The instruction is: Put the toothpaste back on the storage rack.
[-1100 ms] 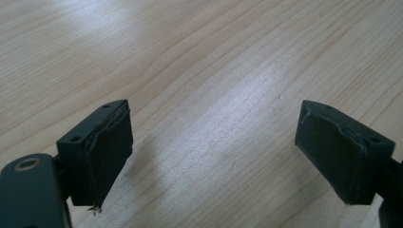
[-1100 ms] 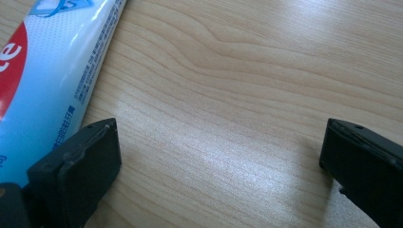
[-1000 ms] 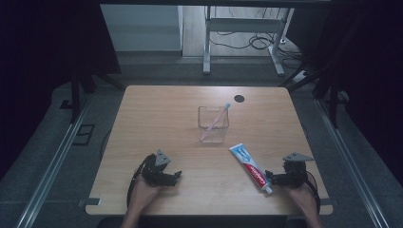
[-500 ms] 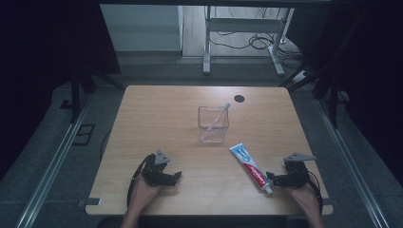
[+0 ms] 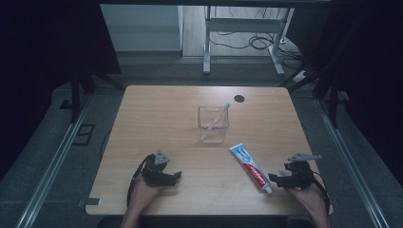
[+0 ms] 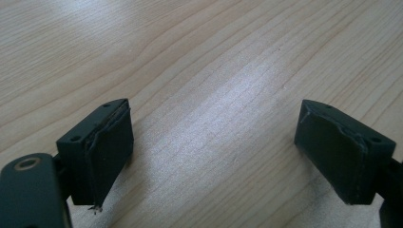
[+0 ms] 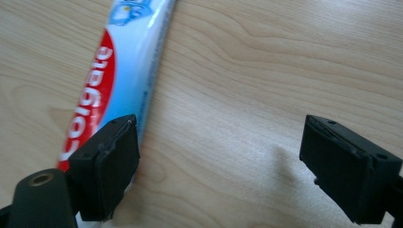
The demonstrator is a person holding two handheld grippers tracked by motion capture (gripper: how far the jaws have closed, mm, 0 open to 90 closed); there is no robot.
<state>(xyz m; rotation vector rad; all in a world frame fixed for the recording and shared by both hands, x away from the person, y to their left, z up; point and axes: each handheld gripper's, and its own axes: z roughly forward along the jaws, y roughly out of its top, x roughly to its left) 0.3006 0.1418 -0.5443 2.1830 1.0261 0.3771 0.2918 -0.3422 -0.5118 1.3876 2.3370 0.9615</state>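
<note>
Right gripper (image 5: pixel 273 179) fingers closing (nothing between), beside toothpaste (image 5: pixel 250 167).

Bare tabletop (image 5: pixel 161 123) around central glass cup (image 5: pixel 213 124)

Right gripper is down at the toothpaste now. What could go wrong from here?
The right gripper is open and its jaws have just been closing, but the toothpaste tube lies under the left jaw, not between the two. Closing further may grab nothing or shove the tube sideways. A slipped tube could slide toward the clear cup holding the toothbrush.

left hand-held gripper (image 6: pixel 214 156) gapes wide over bare wooden table (image 6: pixel 214 71).
</note>
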